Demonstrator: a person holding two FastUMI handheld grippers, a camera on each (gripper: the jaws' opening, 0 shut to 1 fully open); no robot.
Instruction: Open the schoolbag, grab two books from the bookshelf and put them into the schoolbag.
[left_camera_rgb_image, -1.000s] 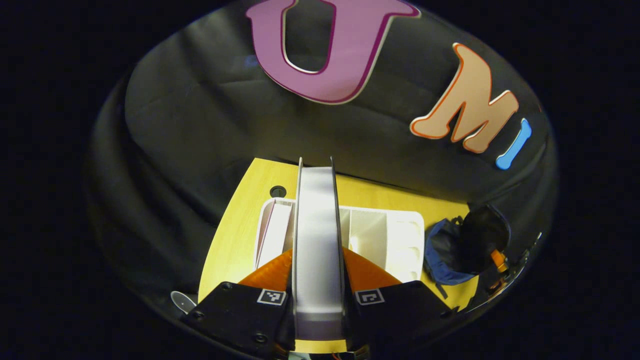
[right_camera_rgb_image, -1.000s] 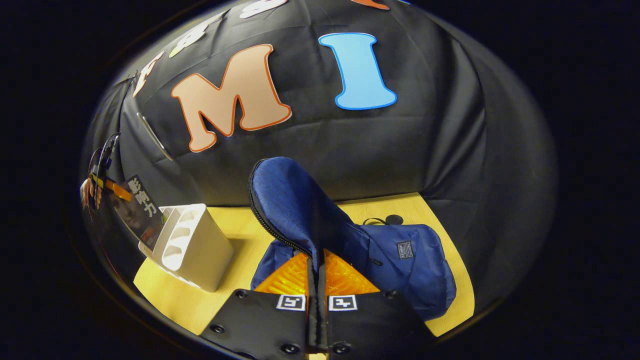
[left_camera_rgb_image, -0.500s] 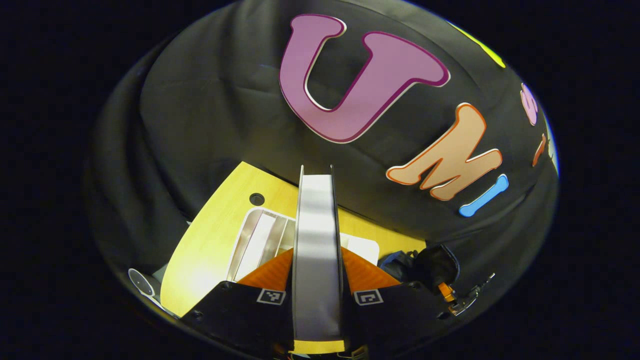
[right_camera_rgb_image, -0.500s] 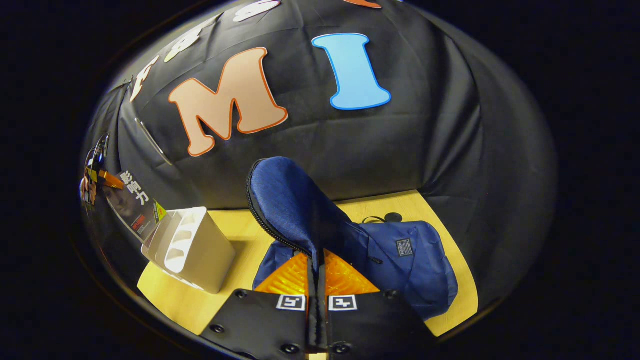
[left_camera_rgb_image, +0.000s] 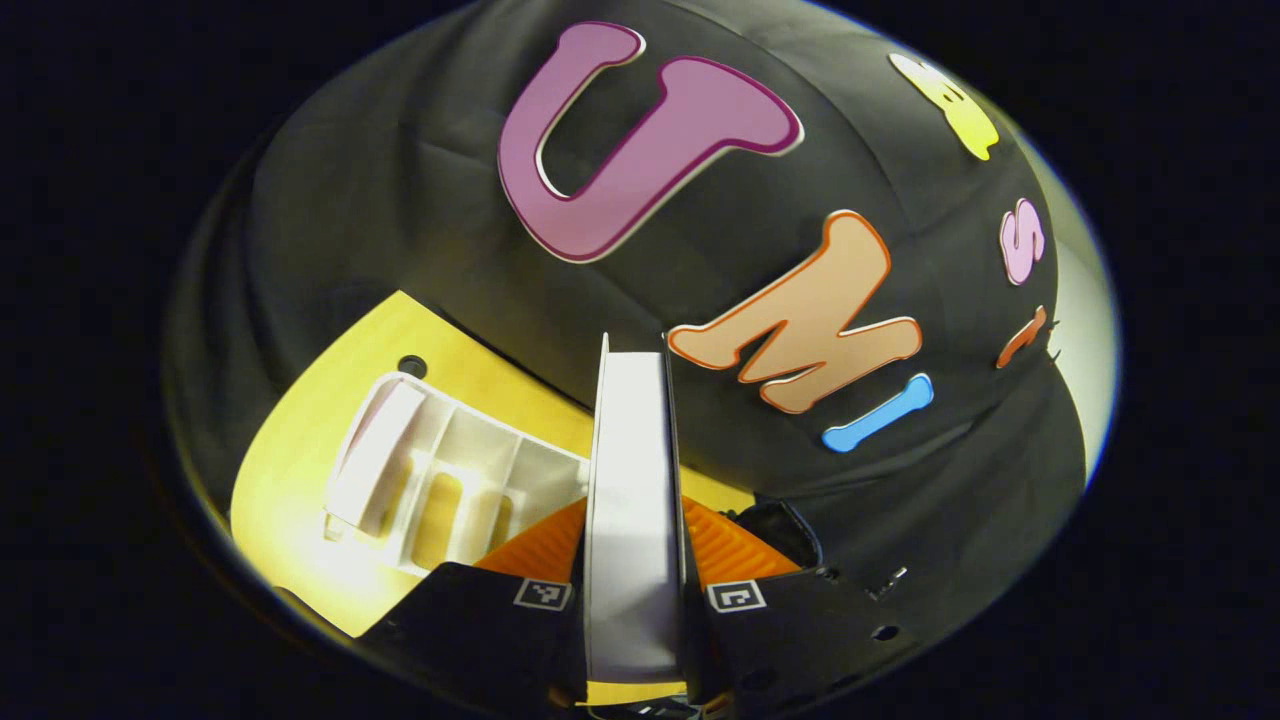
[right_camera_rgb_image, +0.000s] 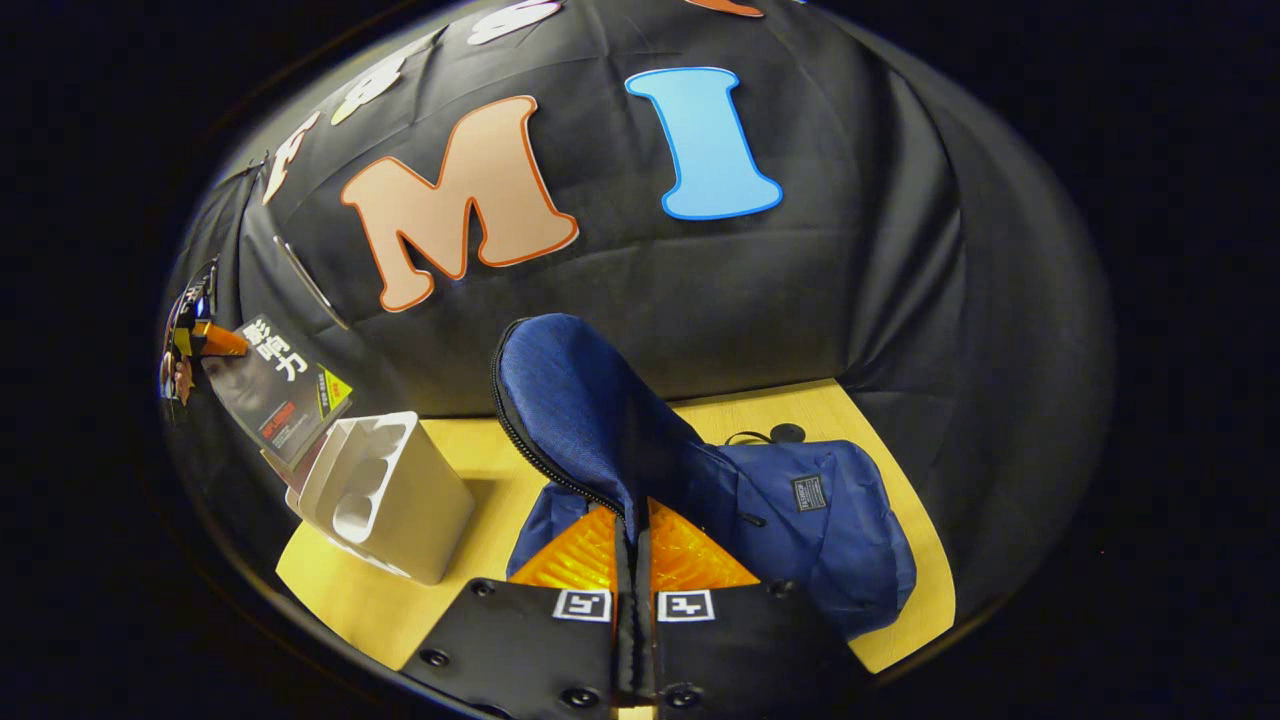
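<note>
Blue schoolbag flap pinched upright by right gripper: keeps mouth open. Left gripper clamped on book, clear of bookshelf, ready for insertion.

A staged recording booth is shown: a yellow wooden desk is backed directly by a draped black cloth wall behind it.
</note>
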